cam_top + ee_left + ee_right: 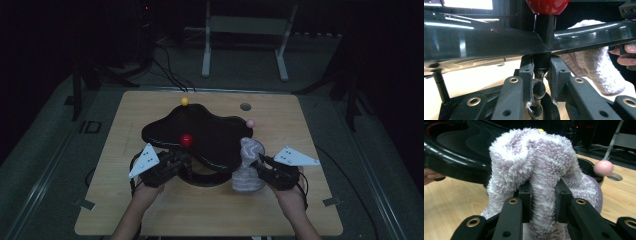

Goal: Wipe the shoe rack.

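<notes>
while the high view shows the left gripper [181, 159] at the black stand [200, 132], left gripper view has its jaws clamped on the post [541, 62]. right gripper view: right gripper [543, 195] pinches the fuzzy sock [536, 162], near right; next, likely draping it over the stand.

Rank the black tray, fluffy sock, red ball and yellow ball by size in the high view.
1. black tray
2. fluffy sock
3. red ball
4. yellow ball, though it sits farther from the camera, so unsure.

Both grippers' jaws clamped tight
</notes>
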Available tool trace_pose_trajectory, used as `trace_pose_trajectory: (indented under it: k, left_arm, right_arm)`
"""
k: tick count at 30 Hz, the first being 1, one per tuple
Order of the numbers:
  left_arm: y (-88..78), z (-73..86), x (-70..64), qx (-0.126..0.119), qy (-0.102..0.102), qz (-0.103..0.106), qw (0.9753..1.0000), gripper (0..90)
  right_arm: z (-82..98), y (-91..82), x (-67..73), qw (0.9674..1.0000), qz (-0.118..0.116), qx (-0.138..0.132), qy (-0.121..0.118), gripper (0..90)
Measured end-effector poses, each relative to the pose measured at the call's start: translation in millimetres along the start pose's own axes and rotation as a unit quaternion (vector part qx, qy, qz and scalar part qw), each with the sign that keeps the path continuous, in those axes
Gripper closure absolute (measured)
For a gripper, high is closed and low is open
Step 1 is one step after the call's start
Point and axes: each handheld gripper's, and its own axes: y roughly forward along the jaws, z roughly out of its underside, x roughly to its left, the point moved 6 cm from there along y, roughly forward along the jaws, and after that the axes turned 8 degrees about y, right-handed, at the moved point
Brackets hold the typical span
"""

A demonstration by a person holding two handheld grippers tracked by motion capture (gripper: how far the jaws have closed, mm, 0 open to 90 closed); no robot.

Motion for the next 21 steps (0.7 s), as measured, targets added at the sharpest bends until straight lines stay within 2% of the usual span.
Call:
trace_pose_trajectory:
  k: [4,7,10,12,14,15,16,17,18,20,21]
  left_arm:
    - [-6.6,1.4,0.6,0.008,0.008,-0.009,0.9999,67.0]
    - [-19.3,6.9,7.1,0.010,0.000,-0.022,0.9997,64.4]
    - [-34.7,15.2,17.2,0.020,0.001,-0.048,0.9986,62.0]
    - [-44.8,21.4,25.2,0.028,-0.001,-0.068,0.9973,62.2]
    - [-53.1,25.7,34.2,0.032,0.001,-0.098,0.9946,64.6]
    - [-56.4,27.1,38.5,0.034,-0.002,-0.106,0.9937,65.6]
    - [-58.3,28.0,42.1,0.032,-0.010,-0.109,0.9934,69.8]
    - [-58.6,28.9,44.2,0.029,-0.017,-0.111,0.9932,69.8]
    - [-57.2,30.2,43.8,0.027,-0.025,-0.101,0.9942,69.6]
    - [-51.2,33.3,37.8,0.021,-0.024,-0.083,0.9960,68.0]
    - [-46.7,36.2,34.2,0.026,-0.025,-0.073,0.9967,67.8]
  right_arm:
    - [-0.9,-5.7,-1.1,1.0000,-0.004,-0.005,0.005,72.9]
    - [-1.7,-17.3,1.5,0.9999,-0.006,-0.015,0.000,72.8]
    - [-2.0,-28.1,4.3,0.9995,-0.021,-0.021,0.008,72.8]
    - [-2.5,-34.0,7.8,0.9993,-0.026,-0.024,0.005,72.8]
    - [-3.8,-38.7,11.6,0.9990,-0.032,-0.030,0.005,72.8]
    - [-4.5,-40.6,13.2,0.9989,-0.035,-0.032,0.004,72.7]
    - [-5.0,-42.1,14.7,0.9987,-0.036,-0.035,0.003,72.7]
    - [-5.2,-43.2,15.6,0.9986,-0.038,-0.036,0.002,72.8]
    - [-5.0,-44.1,16.4,0.9985,-0.040,-0.036,0.003,72.7]
    - [-4.0,-45.4,17.0,0.9985,-0.042,-0.034,0.005,72.8]
    - [-3.5,-46.4,17.0,0.9985,-0.042,-0.034,0.005,72.8]
